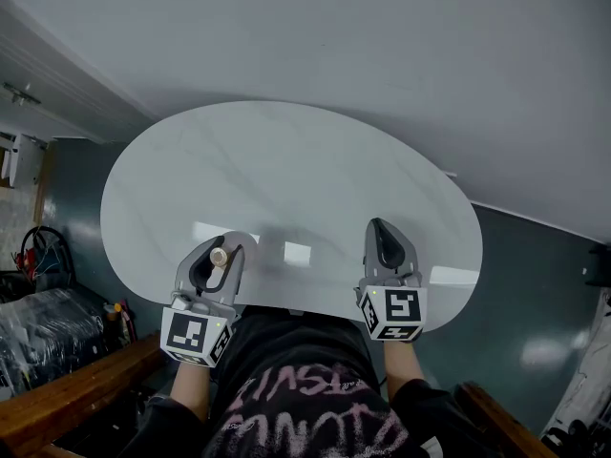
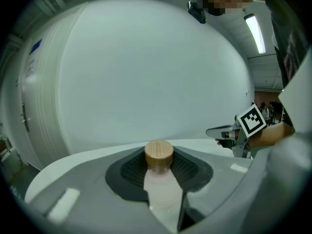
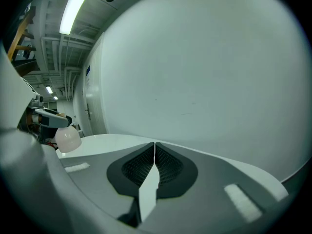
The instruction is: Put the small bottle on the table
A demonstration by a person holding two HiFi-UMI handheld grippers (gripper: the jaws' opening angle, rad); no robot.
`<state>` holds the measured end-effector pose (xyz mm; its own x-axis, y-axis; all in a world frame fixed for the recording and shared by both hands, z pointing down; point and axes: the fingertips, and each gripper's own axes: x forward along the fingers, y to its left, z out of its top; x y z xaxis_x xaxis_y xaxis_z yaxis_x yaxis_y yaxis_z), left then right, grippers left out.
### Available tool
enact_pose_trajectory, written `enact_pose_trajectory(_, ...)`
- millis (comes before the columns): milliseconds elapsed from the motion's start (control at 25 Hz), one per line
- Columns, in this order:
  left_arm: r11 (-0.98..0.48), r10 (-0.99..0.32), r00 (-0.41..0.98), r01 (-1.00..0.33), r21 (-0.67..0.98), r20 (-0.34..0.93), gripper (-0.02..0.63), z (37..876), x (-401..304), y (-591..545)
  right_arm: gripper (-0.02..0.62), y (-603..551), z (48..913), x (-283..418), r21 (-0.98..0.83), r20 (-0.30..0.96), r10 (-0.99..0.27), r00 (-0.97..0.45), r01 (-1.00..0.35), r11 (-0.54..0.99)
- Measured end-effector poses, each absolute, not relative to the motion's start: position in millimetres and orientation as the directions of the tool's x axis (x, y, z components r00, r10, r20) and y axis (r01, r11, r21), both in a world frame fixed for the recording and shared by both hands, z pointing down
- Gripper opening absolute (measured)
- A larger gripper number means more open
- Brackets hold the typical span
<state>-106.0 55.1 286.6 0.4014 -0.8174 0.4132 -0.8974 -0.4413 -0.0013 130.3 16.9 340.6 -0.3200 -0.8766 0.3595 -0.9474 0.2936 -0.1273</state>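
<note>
Head view first: what does the left hand-held gripper (image 1: pixel 220 244) have?

— A small bottle (image 1: pixel 219 256). Its jaws are clamped on it, one on each side, and the round wooden cap (image 1: pixel 219 254) shows between them from above.

Does the left gripper view agree?

— Yes. There the left hand-held gripper (image 2: pixel 159 147) pinches the pale, cloudy body of the bottle (image 2: pixel 161 186) between its ribbed dark pads (image 2: pixel 187 167), and the cap (image 2: pixel 159 154) stands clear above the grip. The bottle sits upright between the jaws.

Where is the bottle relative to the bench (image 1: pixel 286 160)?

— At its near edge, on the person's left, over the white oval top. From the right gripper view the rounded pale base of the bottle (image 3: pixel 67 138) hangs below the left jaws, close to the white surface (image 3: pixel 112 141). I cannot tell whether it touches.

And the right hand-held gripper (image 1: pixel 379 229)?

— Jaws together, nothing between them. In its own view the right hand-held gripper (image 3: pixel 154 152) shows the two pads meeting along a thin seam. It is held at the near edge too, on the person's right, well apart from the bottle.

Anything else in sight?

— The marker cubes, left (image 1: pixel 196 337) and right (image 1: pixel 393 313), sit at the back of each tool. The person's dark shirt with pink print (image 1: pixel 305 399) fills the bottom of the head view.
</note>
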Motion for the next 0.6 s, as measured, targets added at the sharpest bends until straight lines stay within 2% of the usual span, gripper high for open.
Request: enact_pose_trajectory(600, -0.488, -0.8, 0.451, -0.873, 0.007, 0.395, 0.129, 288, -121, 35, 0.008, 9, 334, 116, -0.085, 0.376, -0.886, -0.27, -0.963, 0.257)
